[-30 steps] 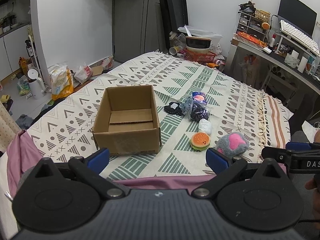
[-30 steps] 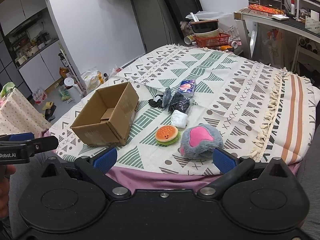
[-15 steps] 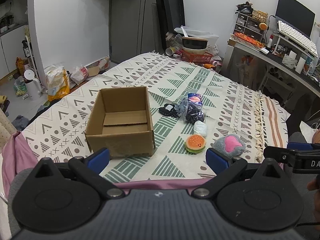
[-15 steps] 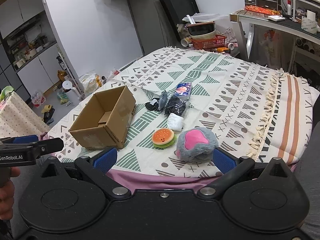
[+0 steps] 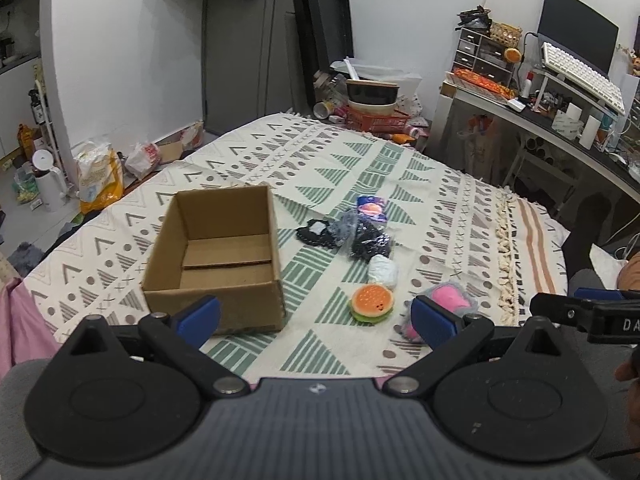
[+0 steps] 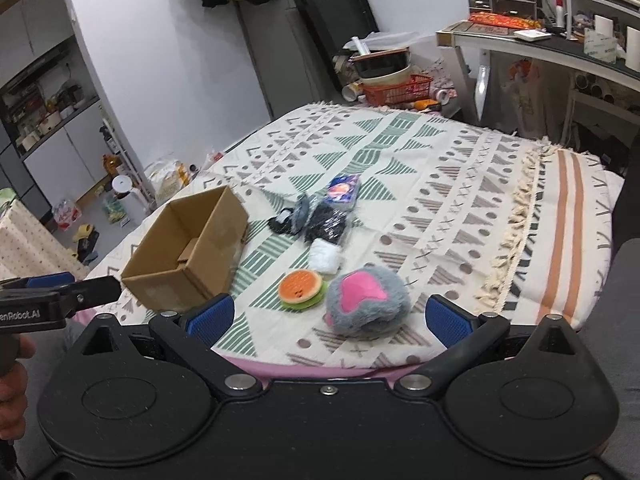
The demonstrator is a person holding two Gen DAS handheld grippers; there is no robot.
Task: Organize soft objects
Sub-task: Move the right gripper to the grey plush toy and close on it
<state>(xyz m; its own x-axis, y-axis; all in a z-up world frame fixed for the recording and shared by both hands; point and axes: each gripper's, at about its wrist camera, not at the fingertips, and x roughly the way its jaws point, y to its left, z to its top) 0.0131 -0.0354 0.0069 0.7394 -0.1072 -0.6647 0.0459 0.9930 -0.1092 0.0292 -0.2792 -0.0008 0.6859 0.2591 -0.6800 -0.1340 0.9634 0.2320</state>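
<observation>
An open cardboard box (image 5: 224,256) (image 6: 188,248) stands empty on the patterned bedspread (image 5: 400,184) (image 6: 460,184). To its right lie a burger plush (image 5: 371,303) (image 6: 301,290), a grey and pink paw plush (image 6: 366,302) (image 5: 450,298), a white roll (image 5: 383,271) (image 6: 326,256), a dark bagged bundle (image 5: 368,240) (image 6: 326,224), a black piece (image 5: 316,234) and a blue packet (image 5: 371,207) (image 6: 342,191). My left gripper (image 5: 316,318) hovers open in front of the box and burger. My right gripper (image 6: 326,316) is open just before the paw plush.
A desk (image 5: 568,128) with keyboard and clutter runs along the right. A red basket (image 6: 398,90) with bowls sits beyond the bed's far edge. Bags and a white kettle (image 5: 50,178) stand on the floor at left. A hand (image 6: 12,392) holds the left gripper's handle.
Both grippers have drawn back and risen slightly, so the box and soft items sit a little farther away. Nothing on the bed has moved.
</observation>
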